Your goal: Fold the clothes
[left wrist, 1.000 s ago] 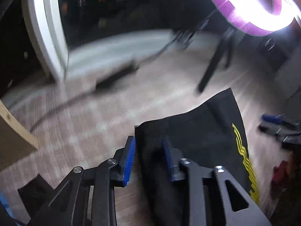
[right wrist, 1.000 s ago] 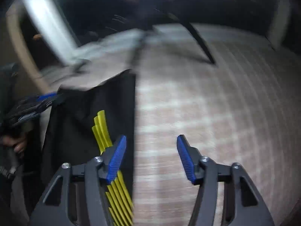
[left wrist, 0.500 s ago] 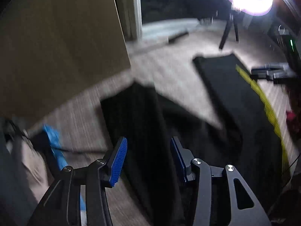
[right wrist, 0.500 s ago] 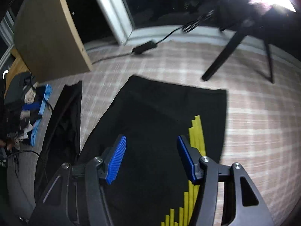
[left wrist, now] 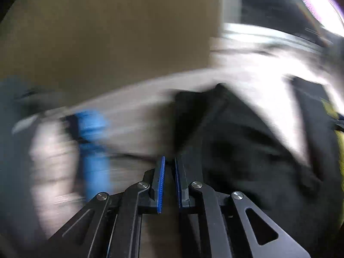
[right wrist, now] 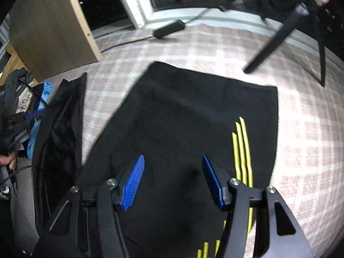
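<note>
Black trousers (right wrist: 182, 111) with yellow stripes (right wrist: 241, 146) lie spread on the checked carpet. My right gripper (right wrist: 173, 159) hovers over the striped leg, open, with only flat cloth below the pads. The other leg (right wrist: 62, 129) lies crumpled to the left. The left wrist view is badly blurred. There my left gripper (left wrist: 169, 161) is closing, its blue pads almost together with a thin gap. I see only floor in that gap. The black trousers (left wrist: 247, 146) lie just right of its right finger.
A wooden board (right wrist: 49, 28) leans at the back left. A pile of clothes (right wrist: 19, 111) with something blue sits at the left edge, a hand (right wrist: 8, 161) below it. A power brick (right wrist: 169, 28) with its cable and tripod legs (right wrist: 273, 43) stand at the back.
The left gripper swung left off the trouser leg toward the wooden board, and its jaws came nearly together. The right gripper moved from the carpet's edge to over the striped leg, still open.
</note>
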